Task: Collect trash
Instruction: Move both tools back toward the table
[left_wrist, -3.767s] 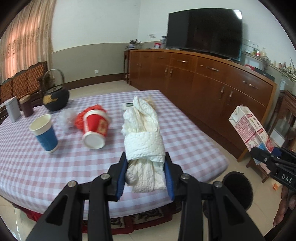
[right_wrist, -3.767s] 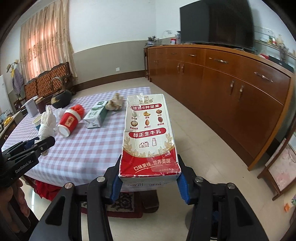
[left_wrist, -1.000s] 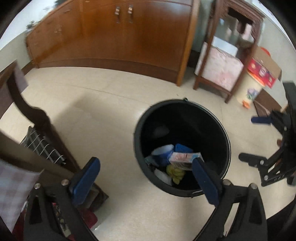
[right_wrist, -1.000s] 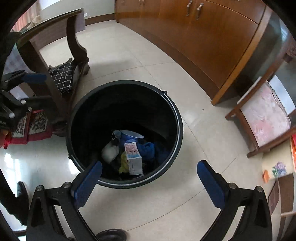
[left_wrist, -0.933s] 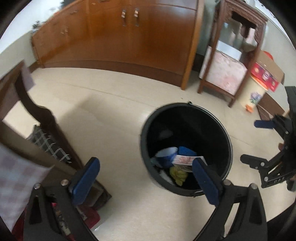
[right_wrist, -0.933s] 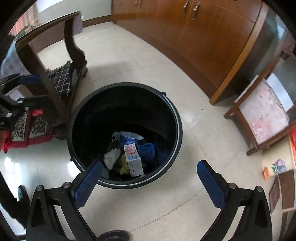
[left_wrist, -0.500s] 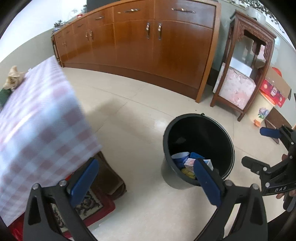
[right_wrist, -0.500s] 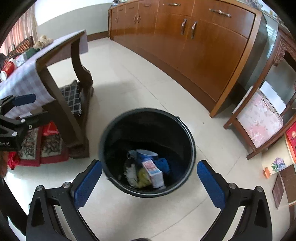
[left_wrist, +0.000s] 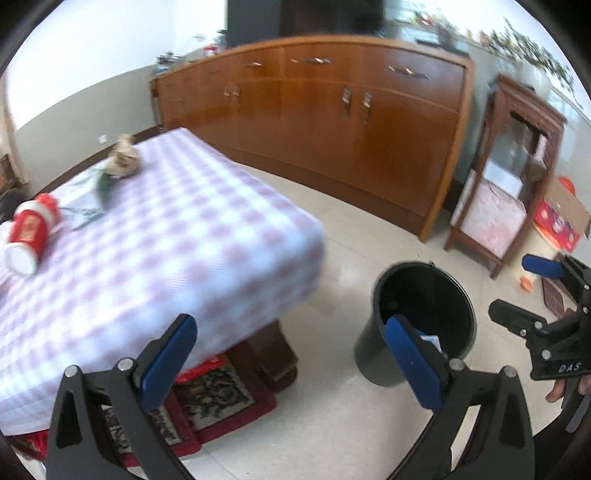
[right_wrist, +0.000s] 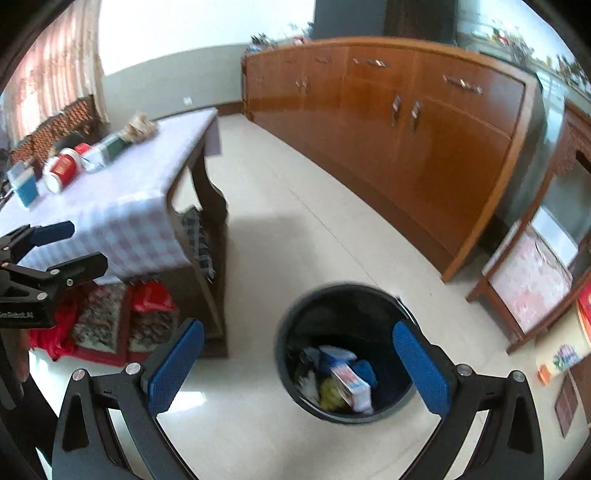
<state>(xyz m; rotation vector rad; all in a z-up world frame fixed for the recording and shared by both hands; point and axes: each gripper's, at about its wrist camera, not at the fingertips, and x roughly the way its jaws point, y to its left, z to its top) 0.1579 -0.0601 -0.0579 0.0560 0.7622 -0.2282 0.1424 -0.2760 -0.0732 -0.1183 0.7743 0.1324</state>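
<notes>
Both tongs wide open, empty: left tongs (left_wrist: 291, 354), right tongs (right_wrist: 299, 365). Bin (right_wrist: 388, 314) on floor at 6 o'clock in right view, w/ carton (right_wrist: 351, 384) + scraps inside. Red cup (left_wrist: 31, 232) lying on worktop (left_wrist: 192, 236) at 9 o'clock, left view.
</notes>
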